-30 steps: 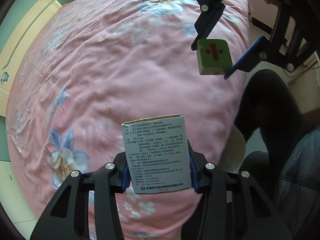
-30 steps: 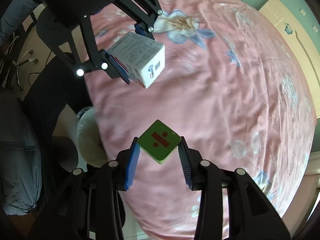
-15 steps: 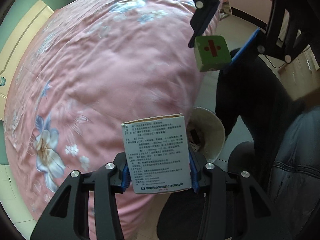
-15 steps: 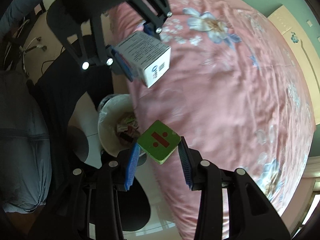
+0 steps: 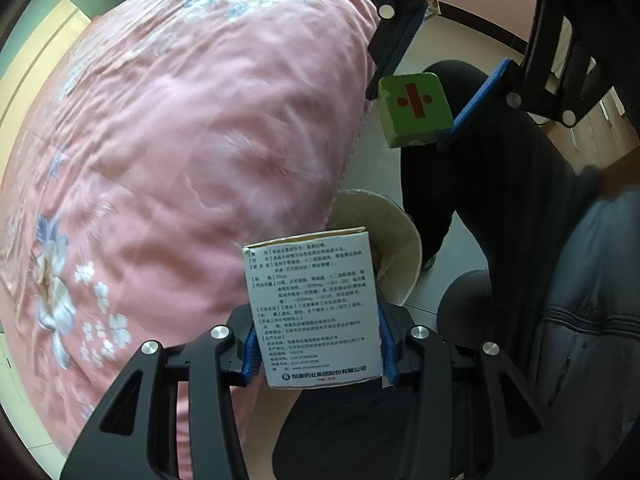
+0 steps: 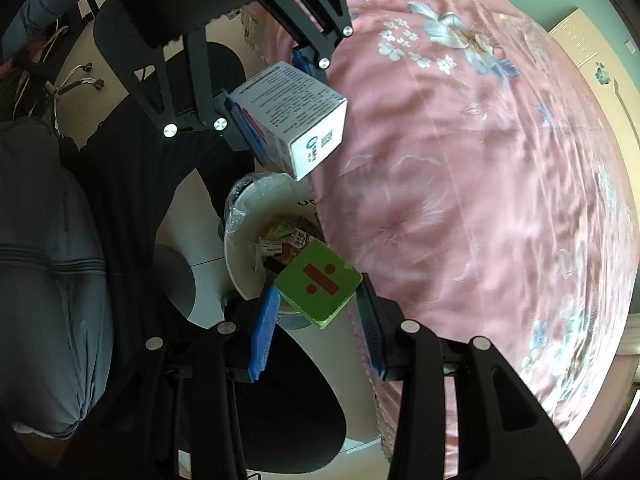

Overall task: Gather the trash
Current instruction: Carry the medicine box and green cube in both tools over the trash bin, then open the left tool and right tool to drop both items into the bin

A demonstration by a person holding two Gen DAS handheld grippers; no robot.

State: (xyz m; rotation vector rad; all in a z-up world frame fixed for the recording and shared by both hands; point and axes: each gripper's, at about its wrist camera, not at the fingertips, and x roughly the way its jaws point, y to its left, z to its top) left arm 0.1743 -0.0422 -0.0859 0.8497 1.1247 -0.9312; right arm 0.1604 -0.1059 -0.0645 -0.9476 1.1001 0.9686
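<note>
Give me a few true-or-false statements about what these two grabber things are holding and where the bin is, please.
1. The left gripper holds a white medicine box. True.
2. The right gripper is empty. False: it is clamped on a green block with a red division sign.
3. The white trash bin already has litter inside. True.
4. The bin stands on top of the pink bedspread. False: it stands on the floor beside the bed.
5. The green block lies in the bin. False: it is held in the air above the bin.
</note>
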